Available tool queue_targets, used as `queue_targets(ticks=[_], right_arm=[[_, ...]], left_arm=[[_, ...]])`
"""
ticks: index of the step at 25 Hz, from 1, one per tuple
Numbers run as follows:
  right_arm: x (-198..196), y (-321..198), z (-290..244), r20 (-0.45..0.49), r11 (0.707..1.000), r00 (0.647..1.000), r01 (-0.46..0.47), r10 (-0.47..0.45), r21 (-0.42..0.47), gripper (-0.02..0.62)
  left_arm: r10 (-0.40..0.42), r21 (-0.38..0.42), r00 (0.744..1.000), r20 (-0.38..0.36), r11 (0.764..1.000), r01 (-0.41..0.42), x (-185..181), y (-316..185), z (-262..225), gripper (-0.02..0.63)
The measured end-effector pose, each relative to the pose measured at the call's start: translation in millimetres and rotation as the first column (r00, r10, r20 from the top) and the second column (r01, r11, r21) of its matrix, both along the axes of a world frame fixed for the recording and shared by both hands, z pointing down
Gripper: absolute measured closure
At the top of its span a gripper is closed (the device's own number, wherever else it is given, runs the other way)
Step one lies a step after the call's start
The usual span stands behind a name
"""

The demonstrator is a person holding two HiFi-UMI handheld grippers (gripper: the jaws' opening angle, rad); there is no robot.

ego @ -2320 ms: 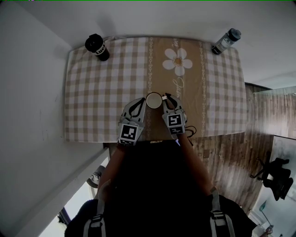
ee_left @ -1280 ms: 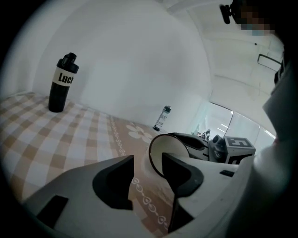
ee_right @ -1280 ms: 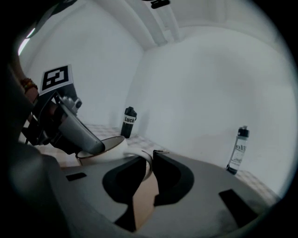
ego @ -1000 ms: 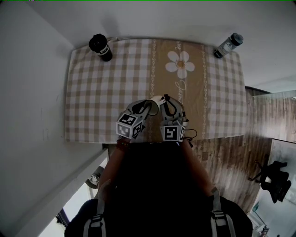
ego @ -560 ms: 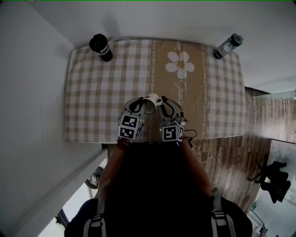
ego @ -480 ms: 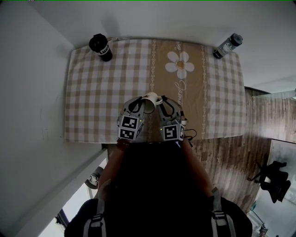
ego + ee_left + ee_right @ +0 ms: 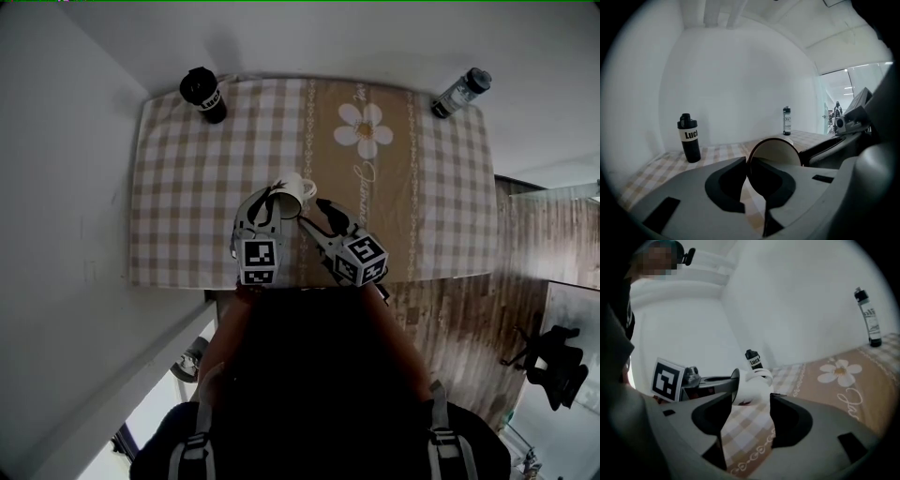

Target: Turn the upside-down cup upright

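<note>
The white cup [image 7: 292,190] hangs tilted on its side above the checked tablecloth [image 7: 187,187], near the table's front edge. My left gripper [image 7: 275,200] is shut on the cup's rim. In the left gripper view its jaws pinch the cup's wall [image 7: 780,152] at the left gripper's tips [image 7: 746,164]. My right gripper [image 7: 317,214] sits just right of the cup, rolled over, its jaws opening. In the right gripper view the cup [image 7: 752,383] shows just beyond the right gripper's tips [image 7: 751,401], apart from both pads, with its handle on top.
A black bottle [image 7: 202,94] stands at the table's far left corner and a clear bottle [image 7: 459,91] at the far right corner. A daisy print [image 7: 364,127] marks the cloth's brown stripe. Wooden floor [image 7: 469,309] lies to the right of the table.
The cup came off the cloth between both grippers and tipped over. My right gripper let go, rolled and drew back to the right. The left gripper carried the cup a little up and leftward.
</note>
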State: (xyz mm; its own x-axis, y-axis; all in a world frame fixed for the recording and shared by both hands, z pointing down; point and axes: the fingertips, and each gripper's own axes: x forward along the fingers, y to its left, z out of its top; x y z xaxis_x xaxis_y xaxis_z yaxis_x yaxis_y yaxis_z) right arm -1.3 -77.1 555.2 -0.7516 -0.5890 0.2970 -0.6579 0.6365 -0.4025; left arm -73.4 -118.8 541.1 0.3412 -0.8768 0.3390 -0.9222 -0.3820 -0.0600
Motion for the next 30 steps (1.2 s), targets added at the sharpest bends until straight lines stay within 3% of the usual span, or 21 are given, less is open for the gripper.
queue_targets(ticks=[4, 8, 15, 19, 22, 24, 27, 30], right_arm=[[-14.7, -8.2, 1.0, -0.020, 0.999, 0.999, -0.035, 0.035, -0.010, 0.341], [-21.7, -11.9, -0.9, -0.016, 0.997, 0.997, -0.079, 0.078, -0.016, 0.403], [-14.0, -22.3, -1.8, -0.025, 0.984, 0.984, -0.179, 0.178, -0.021, 0.442], [2.4, -32.9, 0.7, -0.046, 0.964, 0.964, -0.264, 0.262, -0.023, 0.510], [19.2, -40.9, 0.4, -0.073, 0.947, 0.944, -0.323, 0.322, -0.002, 0.560], [26.4, -44.8, 1.0, -0.122, 0.945, 0.937, -0.324, 0.326, 0.037, 0.568], [31.4, -46.1, 3.7, -0.166, 0.947, 0.932, -0.316, 0.323, 0.067, 0.568], [37.8, -44.7, 6.5, -0.158, 0.943, 0.929, -0.328, 0.334, 0.061, 0.568]], left_arm=[[-0.027, 0.034, 0.999, 0.019, 0.999, 0.026, 1.6, -0.2, -4.2, 0.569], [-0.045, 0.133, 0.998, 0.050, 0.990, 0.038, 3.2, 3.9, -13.1, 0.568], [-0.034, 0.202, 0.997, 0.065, 0.979, 0.021, 10.9, 9.0, -28.2, 0.557], [0.009, 0.206, 0.998, 0.059, 0.978, -0.021, 27.3, 11.6, -25.9, 0.530], [0.086, 0.165, 0.996, 0.038, 0.982, -0.091, 45.3, 18.9, -16.6, 0.453], [0.132, 0.144, 0.991, 0.028, 0.980, -0.135, 54.5, 23.0, -15.0, 0.439], [0.186, 0.141, 0.982, -0.025, 0.973, -0.181, 59.4, 25.6, -23.2, 0.448], [0.212, 0.102, 0.956, -0.204, 0.975, -0.195, 50.0, 27.5, -21.1, 0.449]])
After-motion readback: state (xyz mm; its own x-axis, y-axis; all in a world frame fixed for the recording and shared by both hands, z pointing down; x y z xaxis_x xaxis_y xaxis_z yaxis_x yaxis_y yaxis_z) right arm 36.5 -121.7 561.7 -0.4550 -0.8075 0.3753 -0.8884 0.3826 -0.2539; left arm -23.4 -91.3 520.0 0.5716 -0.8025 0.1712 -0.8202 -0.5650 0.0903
